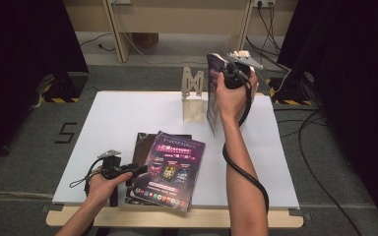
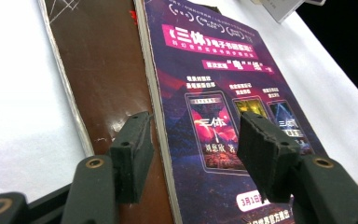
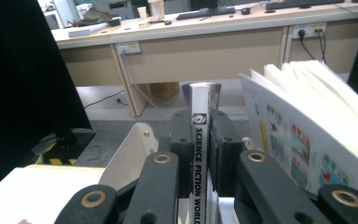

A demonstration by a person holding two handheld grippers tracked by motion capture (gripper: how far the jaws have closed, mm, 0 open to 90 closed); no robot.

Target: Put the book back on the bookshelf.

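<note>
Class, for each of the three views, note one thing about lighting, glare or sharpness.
High view: white table bright, surroundings dark. Left gripper view: glare streaks on the brown book, near jaws soft. Right gripper view: magazine spine lettering sharp, background desks slightly soft.

Both forearms are seen bare, no sleeves. The jaws are black with ribbed pads and brass-ringed screws. A black cable is looped around the right forearm (image 1: 241,172).

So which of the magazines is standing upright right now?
The purple-covered magazine clamped by the right gripper beside the wooden bookend; the others lie flat in the stack.
</note>
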